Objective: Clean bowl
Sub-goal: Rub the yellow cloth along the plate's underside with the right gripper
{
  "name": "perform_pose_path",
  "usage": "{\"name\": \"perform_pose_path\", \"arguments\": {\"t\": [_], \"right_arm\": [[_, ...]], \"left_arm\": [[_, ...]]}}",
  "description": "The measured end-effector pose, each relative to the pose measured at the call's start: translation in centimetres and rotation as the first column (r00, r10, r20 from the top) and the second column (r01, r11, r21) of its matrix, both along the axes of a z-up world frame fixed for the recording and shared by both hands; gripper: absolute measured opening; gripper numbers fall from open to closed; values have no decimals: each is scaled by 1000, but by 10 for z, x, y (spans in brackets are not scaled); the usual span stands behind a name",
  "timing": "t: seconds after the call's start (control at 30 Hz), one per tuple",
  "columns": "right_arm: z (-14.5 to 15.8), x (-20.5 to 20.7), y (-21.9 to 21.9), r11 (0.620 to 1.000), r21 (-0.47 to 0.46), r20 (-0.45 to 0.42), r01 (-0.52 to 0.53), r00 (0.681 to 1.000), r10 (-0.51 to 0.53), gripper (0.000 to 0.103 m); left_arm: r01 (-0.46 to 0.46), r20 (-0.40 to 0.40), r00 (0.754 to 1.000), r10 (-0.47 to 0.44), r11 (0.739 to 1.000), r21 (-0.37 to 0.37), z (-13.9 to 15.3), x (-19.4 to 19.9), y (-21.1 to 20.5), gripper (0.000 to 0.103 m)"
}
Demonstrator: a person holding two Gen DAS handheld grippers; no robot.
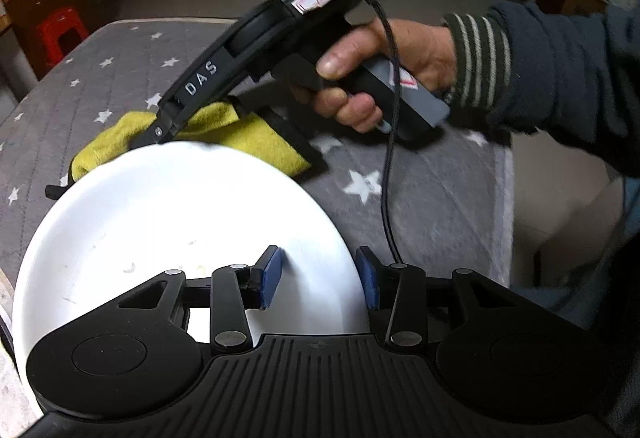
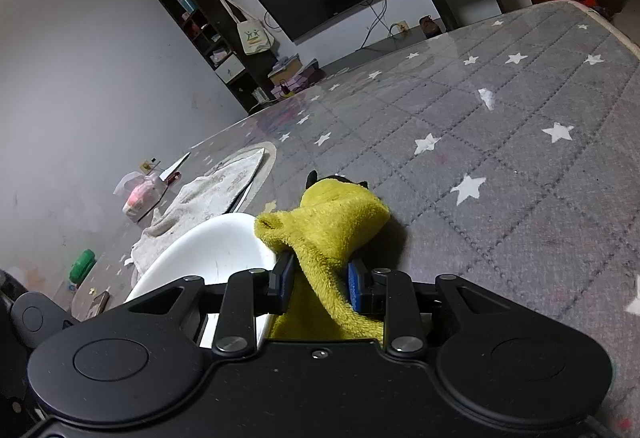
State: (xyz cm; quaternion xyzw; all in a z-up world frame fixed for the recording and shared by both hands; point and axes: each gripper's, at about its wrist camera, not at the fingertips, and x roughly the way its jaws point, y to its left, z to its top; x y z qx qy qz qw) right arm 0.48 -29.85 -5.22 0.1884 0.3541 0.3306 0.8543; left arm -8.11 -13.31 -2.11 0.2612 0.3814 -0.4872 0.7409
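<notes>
A: Item, bowl (image 1: 168, 222): where?

B: On the counter (image 1: 420, 198), rim between your left hand-held gripper (image 1: 320, 274) pads, seemingly loose. Your right hand-held gripper (image 2: 320, 282) pinches the yellow cloth (image 2: 324, 226) just beyond its far rim.

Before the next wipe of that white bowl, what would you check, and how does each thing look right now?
1. Yellow cloth clamped in the right tongs: ok, both pads press on it.
2. White bowl held by the left tongs: not ok, the rim sits between the pads but they stand apart from it.
3. Cloth reaches the bowl: ok, it lies at the far rim.
4. Dirt left inside: not ok, small specks remain.
5. Bowl resting on the table: cannot tell.
</notes>
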Motion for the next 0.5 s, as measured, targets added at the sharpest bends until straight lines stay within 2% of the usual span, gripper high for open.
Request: {"name": "perform_pose_path", "arguments": {"t": [0.17,0.5], "right_arm": [[6,9,2,1000,-11,1,2,1000,-2,30],[14,2,-17,999,-14,11,34,999,-34,29]], "left_arm": [[-57,-4,998,57,998,-3,0,4,-5,45],[-3,7,1000,3,1000,2,0,-4,-1,41]]}}
